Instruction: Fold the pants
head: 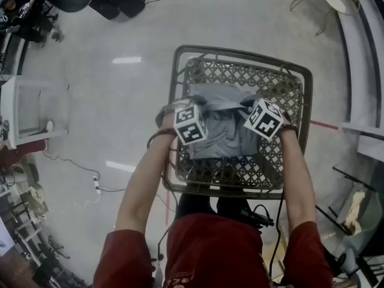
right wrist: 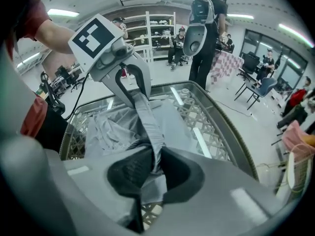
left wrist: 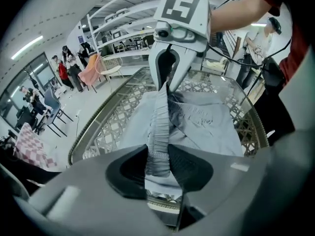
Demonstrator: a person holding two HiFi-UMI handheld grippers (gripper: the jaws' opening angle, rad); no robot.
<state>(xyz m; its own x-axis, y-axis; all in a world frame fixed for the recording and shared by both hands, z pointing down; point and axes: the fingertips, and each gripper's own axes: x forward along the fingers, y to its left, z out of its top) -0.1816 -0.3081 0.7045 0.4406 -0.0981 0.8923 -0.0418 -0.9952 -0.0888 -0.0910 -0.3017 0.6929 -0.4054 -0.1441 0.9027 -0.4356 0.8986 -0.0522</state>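
While I look down from the head view, I count one white cable (head: 78, 165) trailing over the pale floor (head: 120, 101) at far left, well apart from the single lattice-topped table (head: 240, 72) in the middle. Two bare forearms reach over its near edge, each ending in a gripper, so I have two marker cubes in sight: the left cube (head: 191, 125) and the right cube (head: 263, 118). Between and beneath them lies one pair of grey pants (head: 223, 138), spread on the tabletop inside the dark rim.

In its own view, the left gripper (left wrist: 158, 165) has its jaws pressed onto the gathered elastic waistband (left wrist: 160, 117); the fabric fills the gap between the pads. That one band runs straight from these jaws to the other gripper's tips, raised above the rest of the cloth on the lattice.

The right gripper (right wrist: 150, 168) shows the same from its side: its jaws are clamped on the waistband, the band pinched between both pads. To the right of the table, one red strip (head: 324, 125) marks the floor.
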